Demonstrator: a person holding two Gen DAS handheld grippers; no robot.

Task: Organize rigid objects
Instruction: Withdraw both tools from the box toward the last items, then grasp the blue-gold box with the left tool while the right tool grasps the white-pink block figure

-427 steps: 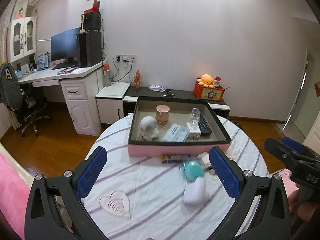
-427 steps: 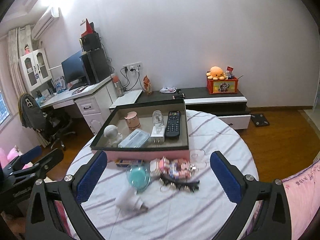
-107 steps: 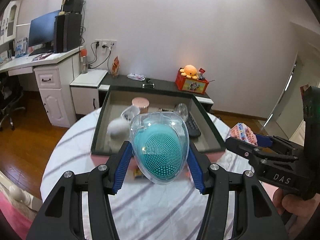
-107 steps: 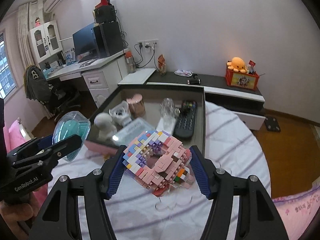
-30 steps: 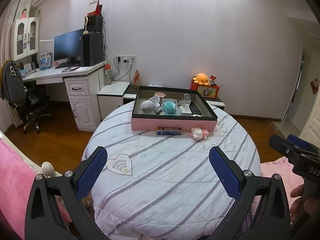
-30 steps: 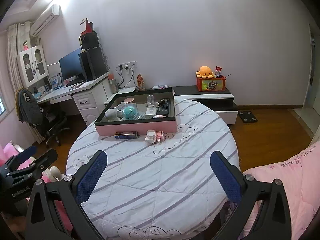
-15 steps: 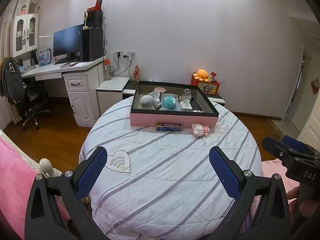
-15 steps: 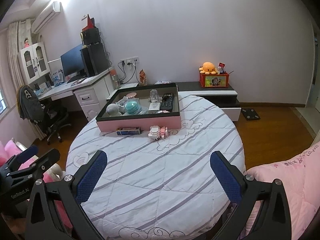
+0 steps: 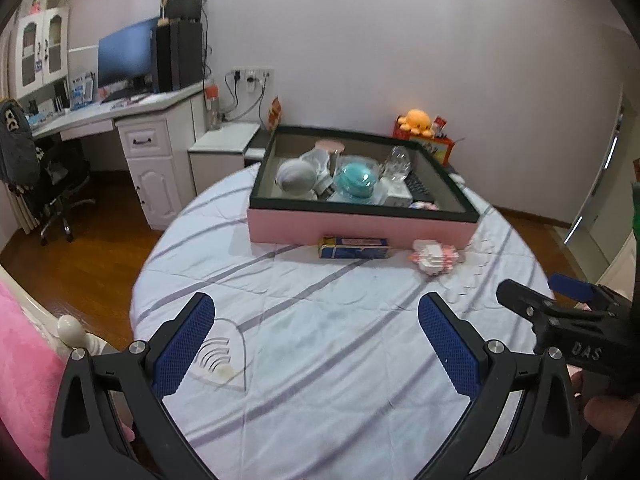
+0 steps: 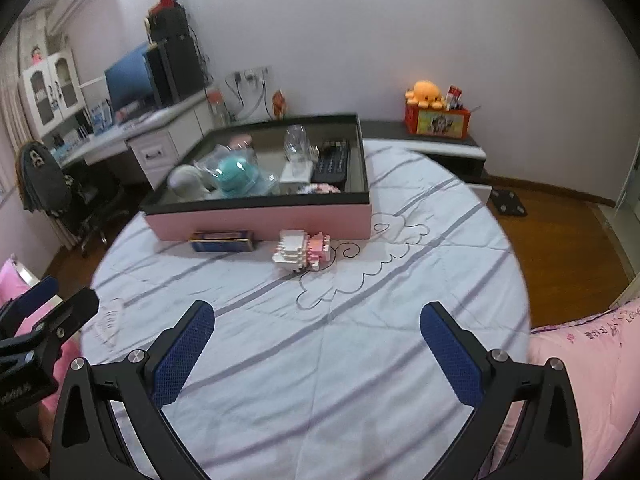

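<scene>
Closer to tray [image 9: 362, 226] than half a second ago. Left gripper [image 9: 316, 338] and right gripper [image 10: 318, 338] spread wide, empty. Risk: blocks [image 10: 302, 250], centre frame, crumbling under squeeze.

Both wrist views look forward from the near edge of the round striped-cloth surface [image 9: 320, 360] toward the pink-sided, dark-rimmed box [image 10: 260, 220], left view from further left
</scene>
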